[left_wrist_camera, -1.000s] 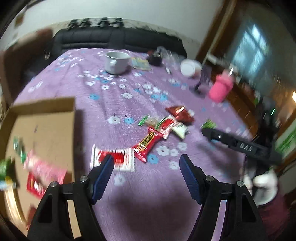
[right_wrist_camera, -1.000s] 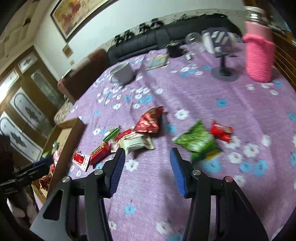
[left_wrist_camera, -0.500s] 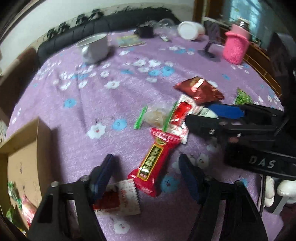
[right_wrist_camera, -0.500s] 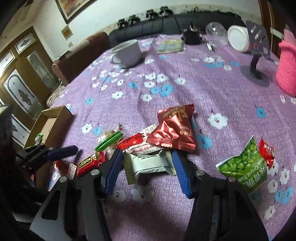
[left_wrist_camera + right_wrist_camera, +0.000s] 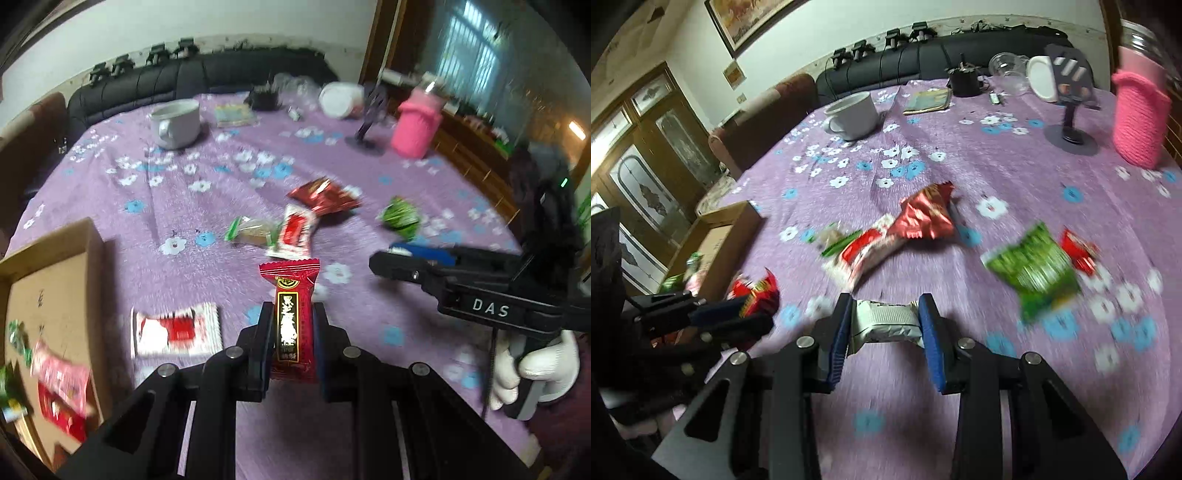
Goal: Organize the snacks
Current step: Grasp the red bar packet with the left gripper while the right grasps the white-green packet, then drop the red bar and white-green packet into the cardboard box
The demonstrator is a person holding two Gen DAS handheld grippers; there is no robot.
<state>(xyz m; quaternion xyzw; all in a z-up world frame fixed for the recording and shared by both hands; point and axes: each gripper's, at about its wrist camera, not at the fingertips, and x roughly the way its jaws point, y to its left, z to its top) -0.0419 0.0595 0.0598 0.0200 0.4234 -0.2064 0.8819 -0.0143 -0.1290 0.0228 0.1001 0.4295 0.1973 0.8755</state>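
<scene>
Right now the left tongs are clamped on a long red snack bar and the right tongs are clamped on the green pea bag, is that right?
Not quite. The left tongs do clamp the long red snack bar, but the right tongs are closed on a white snack packet, their jaws having just been closing. The green pea bag lies on the purple tablecloth, off to their right, as the right wrist view shows.

Left wrist view: mounted just behind the left gripper [image 5: 291,325], looking forward and downward along its fingers, close over the purple tablecloth [image 5: 207,280], cardboard box [image 5: 51,295] to its left, right gripper [image 5: 391,254] ahead to its right. Right wrist view: same kind of mount behind the right gripper [image 5: 884,317], tilted down across the table toward the sofa [image 5: 923,70], left gripper [image 5: 738,314] at its left. Shared by both: snack pile, white mug [image 5: 175,123], pink cup [image 5: 1139,125].
</scene>
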